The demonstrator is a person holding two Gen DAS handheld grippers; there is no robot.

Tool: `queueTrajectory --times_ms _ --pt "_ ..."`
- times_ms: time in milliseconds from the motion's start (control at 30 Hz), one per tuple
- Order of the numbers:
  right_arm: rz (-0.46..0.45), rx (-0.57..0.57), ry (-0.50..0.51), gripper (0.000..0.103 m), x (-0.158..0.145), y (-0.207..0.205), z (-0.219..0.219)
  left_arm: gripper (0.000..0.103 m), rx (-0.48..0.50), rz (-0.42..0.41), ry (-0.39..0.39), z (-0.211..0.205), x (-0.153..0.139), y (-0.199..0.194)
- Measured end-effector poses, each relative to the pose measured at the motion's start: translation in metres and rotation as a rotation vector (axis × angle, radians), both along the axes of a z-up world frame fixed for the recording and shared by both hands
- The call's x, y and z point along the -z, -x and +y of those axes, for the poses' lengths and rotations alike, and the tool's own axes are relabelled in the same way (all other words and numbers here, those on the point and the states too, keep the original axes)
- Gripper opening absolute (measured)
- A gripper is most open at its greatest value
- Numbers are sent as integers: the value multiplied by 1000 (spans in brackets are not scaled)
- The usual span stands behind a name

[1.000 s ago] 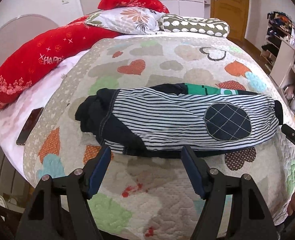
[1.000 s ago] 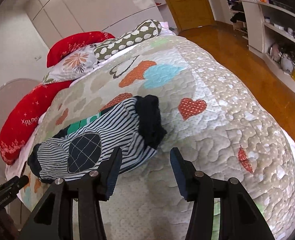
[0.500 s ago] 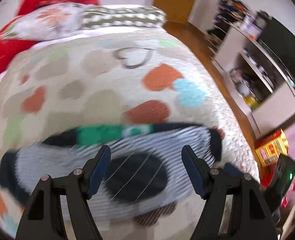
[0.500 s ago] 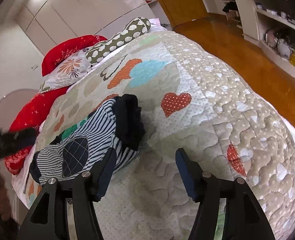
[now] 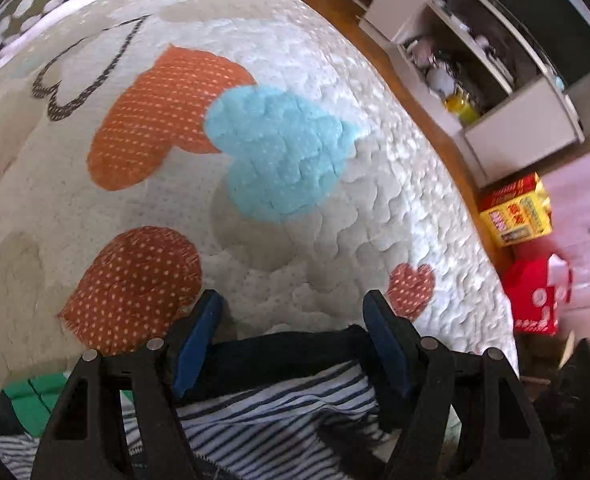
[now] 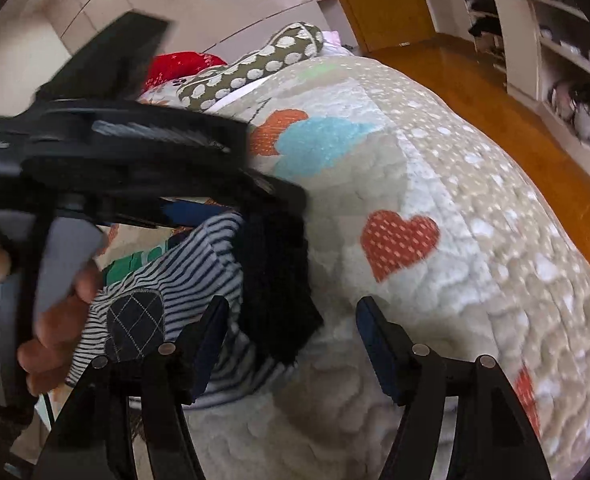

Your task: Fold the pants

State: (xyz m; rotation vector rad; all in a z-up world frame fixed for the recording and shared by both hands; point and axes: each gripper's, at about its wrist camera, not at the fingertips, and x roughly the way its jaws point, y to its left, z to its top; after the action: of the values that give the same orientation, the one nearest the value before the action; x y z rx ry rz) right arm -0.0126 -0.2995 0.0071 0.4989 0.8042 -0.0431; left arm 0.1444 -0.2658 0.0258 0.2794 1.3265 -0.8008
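Pants [image 5: 279, 404] lie folded lengthwise on the bed quilt [image 5: 375, 184], dark cuff end just under the left hand-held gripper [image 5: 291, 340], jaws released and straddling the cuff. Right hand-held gripper [image 6: 291, 340] also released, having just been opening; nothing clamped, near cuff corner ahead of its left finger. Judgement: pinch both cuff corners through all layers, lift together, carry evenly toward the waistband. Risk: snagging quilt.

light: bright daylight | glare: glossy wardrobe doors [image 6: 215, 12] | blur: motion smear, left-hand side | edges: fisheye bending, dark corners
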Motion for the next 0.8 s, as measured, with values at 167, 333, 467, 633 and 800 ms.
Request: queueTrajectory --times_ms 167,333,467,633,800 --pt "-17 -52 -10 22 -4 -12 8 7 -12 46 95 16 -14 1" --pt "-70 -102 30 21 -31 -8 26 7 -103 -7 227 63 -45 8" --pt "-99 -208 64 21 -54 -12 63 7 -200 -73 293 118 -63 9" --pt "-85 -384 82 24 -63 -30 128 48 -442 -170 332 222 -68 11" --pt "62 -502 87 40 -27 -60 186 53 -644 -179 370 313 -61 38"
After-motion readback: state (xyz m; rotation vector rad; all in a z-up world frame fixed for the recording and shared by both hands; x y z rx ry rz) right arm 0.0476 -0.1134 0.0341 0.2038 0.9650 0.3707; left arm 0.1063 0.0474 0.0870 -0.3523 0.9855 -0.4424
